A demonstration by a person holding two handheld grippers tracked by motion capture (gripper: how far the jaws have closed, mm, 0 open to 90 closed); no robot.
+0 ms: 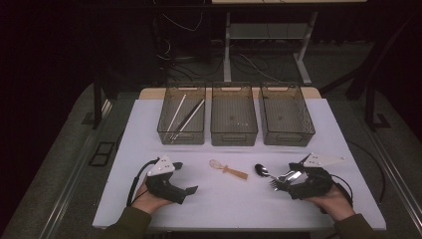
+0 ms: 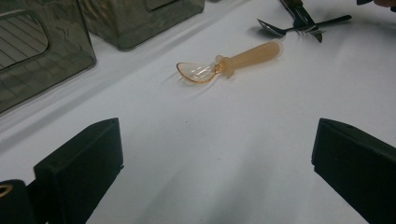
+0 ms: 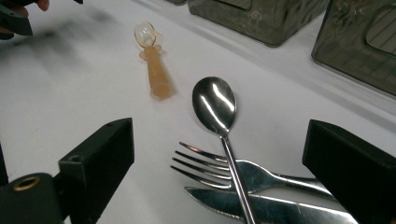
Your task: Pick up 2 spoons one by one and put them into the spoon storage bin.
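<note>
We find no writing, label, brand, number or sign that we can read in any of the three views.

White table [image 1: 149,199] carries three smoky bins across the far edge [image 1: 181,114], [image 1: 234,114], [image 1: 287,114]. Nearer, centre: amber plastic spoon [image 1: 228,170]. To its right, steel spoon [image 1: 261,170], fork [image 1: 281,180] and knife [image 3: 280,210] lie overlapping.
</note>
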